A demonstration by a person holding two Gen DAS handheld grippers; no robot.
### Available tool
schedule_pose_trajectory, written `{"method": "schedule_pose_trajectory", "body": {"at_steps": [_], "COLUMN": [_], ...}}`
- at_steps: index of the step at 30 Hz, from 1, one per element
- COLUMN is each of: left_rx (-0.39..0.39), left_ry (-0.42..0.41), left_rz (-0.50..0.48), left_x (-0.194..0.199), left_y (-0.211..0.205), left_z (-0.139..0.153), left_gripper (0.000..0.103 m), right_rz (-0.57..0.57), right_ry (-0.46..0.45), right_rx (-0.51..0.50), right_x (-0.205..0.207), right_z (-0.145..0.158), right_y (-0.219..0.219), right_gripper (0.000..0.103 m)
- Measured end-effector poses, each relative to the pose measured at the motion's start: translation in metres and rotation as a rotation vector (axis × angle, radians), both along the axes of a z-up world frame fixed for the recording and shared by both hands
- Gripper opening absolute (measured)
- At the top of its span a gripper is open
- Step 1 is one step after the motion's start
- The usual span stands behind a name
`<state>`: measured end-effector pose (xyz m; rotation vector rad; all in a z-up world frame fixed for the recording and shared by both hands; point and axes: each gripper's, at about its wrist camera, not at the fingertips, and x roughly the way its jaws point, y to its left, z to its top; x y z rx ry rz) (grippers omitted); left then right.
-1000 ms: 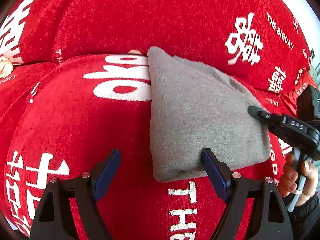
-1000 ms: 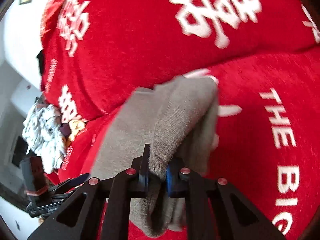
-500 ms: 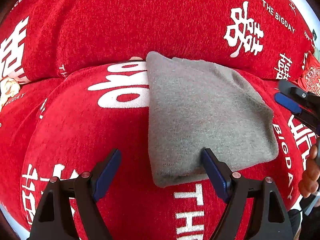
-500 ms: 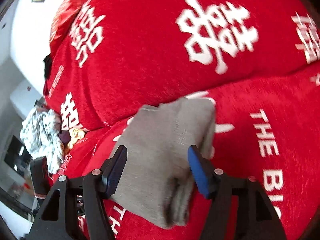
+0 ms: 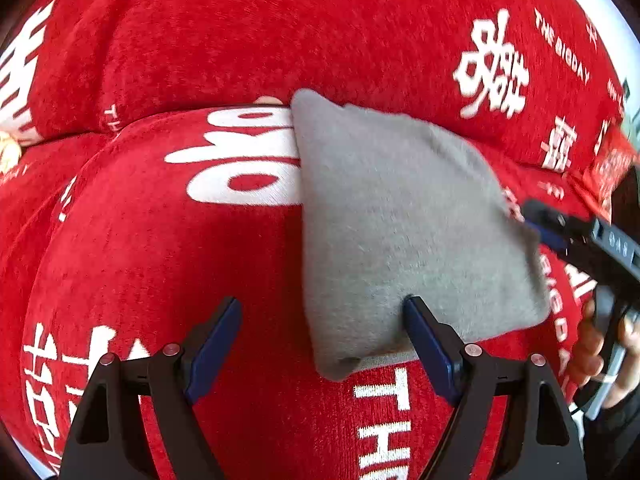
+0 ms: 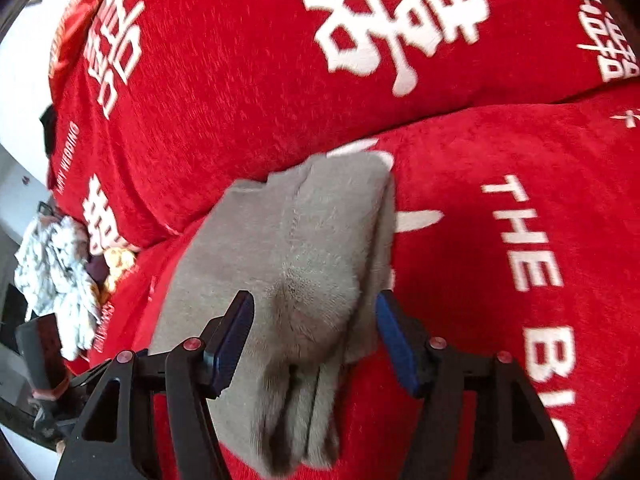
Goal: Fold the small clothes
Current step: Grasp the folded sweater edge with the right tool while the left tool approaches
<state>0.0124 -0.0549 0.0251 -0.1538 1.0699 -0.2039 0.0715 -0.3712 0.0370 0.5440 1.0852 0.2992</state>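
Folded grey garment (image 5: 404, 224) lying flat on red sofa seat cushion (image 5: 160, 264), far edge up against red back cushion (image 5: 248, 36). Cover printed with white characters and "THE BIG DAY" lettering. Garment folded into a rough rectangle, several layered edges visible at the near end in right wrist view (image 6: 296, 412); small puckered dimple in the top layer near that end.

Left gripper (image 5: 322, 334) spread wide, nothing pinched. Right blue pad (image 5: 430, 350) sitting at the garment's near edge, whether touching cannot tell; left pad (image 5: 214, 346) over bare red cushion, apart from the cloth.

Right gripper (image 6: 314, 338) spread, jaws on either side of the garment's near end, cloth between them but pads not pressing it. Left pad (image 6: 232, 338) over the grey fabric, right pad (image 6: 396, 344) just beside the garment's right edge. Same gripper seen from left wrist view at the garment's right edge (image 5: 560, 236), a person's hand (image 5: 600, 352) on its handle.

Pile of crumpled light patterned cloth (image 6: 56, 276) at the far left end of the sofa in right wrist view, well apart from the grey garment. Some blur on the right gripper side.
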Motion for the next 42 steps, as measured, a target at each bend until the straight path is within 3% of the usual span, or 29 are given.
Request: {"method": "schedule_pose_trajectory", "body": {"at_steps": [5, 11, 14, 18, 21, 25, 30, 33, 35, 39, 42], "left_rx": [-0.047, -0.123, -0.072, -0.037, -0.095, -0.14, -0.222, -0.304, -0.344, -0.315, -0.276], "left_ry": [0.01, 0.067, 0.096, 0.148, 0.18, 0.143, 0.167, 0.207, 0.217, 0.213, 0.209], "left_rz": [0.07, 0.023, 0.01, 0.002, 0.002, 0.015, 0.017, 0.029, 0.01, -0.109, -0.143], "left_x": [0.021, 0.064, 0.085, 0.106, 0.115, 0.111, 0.106, 0.108, 0.108, 0.097, 0.097], "left_y": [0.024, 0.006, -0.014, -0.026, -0.017, 0.012, 0.056, 0.063, 0.053, 0.014, -0.004], "left_z": [0.01, 0.008, -0.001, -0.019, -0.023, -0.01, -0.016, -0.026, -0.03, -0.029, -0.03], "left_gripper": [0.084, 0.084, 0.084, 0.084, 0.084, 0.084, 0.084, 0.084, 0.084, 0.084, 0.084], "right_rz": [-0.046, -0.031, 0.039, 0.051, 0.009, -0.017, -0.006, -0.045, -0.045, 0.019, 0.078], "right_ry": [-0.03, -0.067, -0.06, 0.04, 0.091, 0.041, 0.031, 0.048, 0.082, 0.136, 0.167], "right_rx": [-0.008, 0.009, 0.058, 0.032, -0.006, -0.086, -0.106, -0.055, 0.035, 0.186, 0.189], "right_x": [-0.011, -0.001, 0.022, 0.056, 0.072, 0.062, 0.034, 0.023, 0.021, 0.021, 0.024], "right_z": [0.017, 0.025, 0.019, -0.011, -0.028, -0.011, -0.001, -0.005, -0.015, -0.03, -0.041], "right_y": [-0.022, -0.008, 0.016, 0.031, 0.024, 0.003, -0.037, -0.059, -0.06, -0.034, -0.007], "right_gripper": [0.071, 0.072, 0.072, 0.071, 0.071, 0.073, 0.077, 0.077, 0.077, 0.077, 0.077]}}
